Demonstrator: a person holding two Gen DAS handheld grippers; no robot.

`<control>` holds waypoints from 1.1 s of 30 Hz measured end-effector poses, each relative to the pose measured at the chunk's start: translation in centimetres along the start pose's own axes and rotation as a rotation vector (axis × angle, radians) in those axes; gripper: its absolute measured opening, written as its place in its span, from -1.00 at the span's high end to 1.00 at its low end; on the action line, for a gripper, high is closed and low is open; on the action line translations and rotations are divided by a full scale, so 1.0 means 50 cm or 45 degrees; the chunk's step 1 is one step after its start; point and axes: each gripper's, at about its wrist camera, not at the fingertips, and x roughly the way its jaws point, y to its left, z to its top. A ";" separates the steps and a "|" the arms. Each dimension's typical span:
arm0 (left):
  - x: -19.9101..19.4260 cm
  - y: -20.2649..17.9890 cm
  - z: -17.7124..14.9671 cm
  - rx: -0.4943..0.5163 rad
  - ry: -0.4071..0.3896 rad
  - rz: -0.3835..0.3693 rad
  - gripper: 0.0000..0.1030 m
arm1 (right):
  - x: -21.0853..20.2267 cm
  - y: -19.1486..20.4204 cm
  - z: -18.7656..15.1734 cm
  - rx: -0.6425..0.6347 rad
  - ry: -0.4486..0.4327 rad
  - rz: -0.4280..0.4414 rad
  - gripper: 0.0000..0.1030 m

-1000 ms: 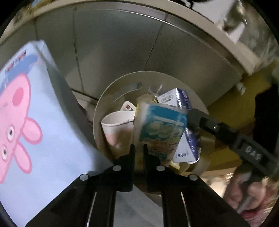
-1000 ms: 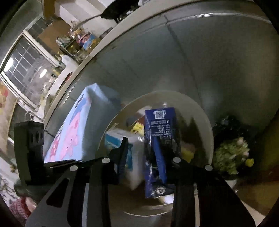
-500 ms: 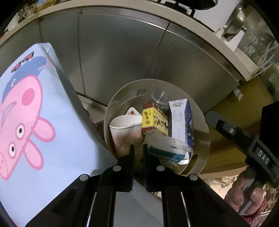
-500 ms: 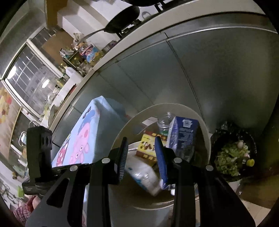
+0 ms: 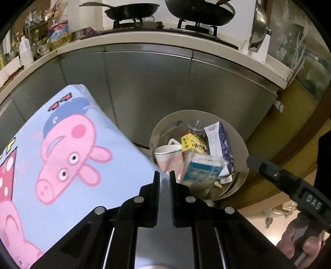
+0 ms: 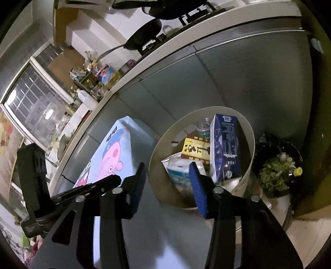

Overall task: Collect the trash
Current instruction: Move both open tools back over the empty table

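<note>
Standing against grey cabinet doors [image 5: 149, 87], a round beige bin [image 5: 243, 149] holds the collected trash: a blue carton [image 6: 225, 144] upright at the far side, a yellow box [image 5: 191, 142] beside it, a white paper cup [image 5: 165, 152] to the left, and a light-blue carton [image 5: 201, 170] tilted in front. What looks like a clear bottle top pokes up behind them, too small to be sure. The left gripper [image 5: 164, 175] hangs above the bin's near edge, its jaws nearly together with nothing between them. The right gripper [image 6: 167, 171] has just been opening; its blue-padded jaws stand apart and empty, clear of the cartons. A light-blue cartoon-pig box [image 5: 68, 149] sits just left of the bin. Pans [image 5: 132, 9] rest on the stove above, and a pot of greens [image 6: 275, 175] stands right of the bin.
</note>
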 end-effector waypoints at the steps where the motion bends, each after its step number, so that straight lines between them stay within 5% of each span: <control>1: -0.005 0.004 -0.006 -0.006 -0.002 0.001 0.82 | -0.003 0.003 -0.001 -0.001 -0.006 -0.005 0.04; 5: -0.037 0.027 -0.026 -0.026 -0.026 0.011 0.82 | -0.024 0.030 -0.021 -0.010 -0.021 -0.027 -0.06; 7: -0.055 0.036 -0.035 -0.026 -0.057 0.035 0.61 | -0.030 0.045 -0.029 -0.010 -0.022 -0.037 -0.09; 9: -0.078 0.042 -0.042 -0.012 -0.109 0.076 0.14 | -0.034 0.059 -0.038 -0.009 -0.020 -0.041 -0.11; 12: -0.114 0.048 -0.052 0.010 -0.186 0.135 -0.28 | -0.038 0.077 -0.053 -0.008 -0.019 -0.058 -0.27; 23: -0.209 0.059 -0.073 0.051 -0.366 0.240 -0.93 | -0.069 0.128 -0.073 -0.030 -0.077 -0.107 -0.45; 33: -0.230 0.078 -0.083 0.012 -0.356 0.228 -0.93 | -0.085 0.158 -0.077 -0.040 -0.113 -0.134 -0.65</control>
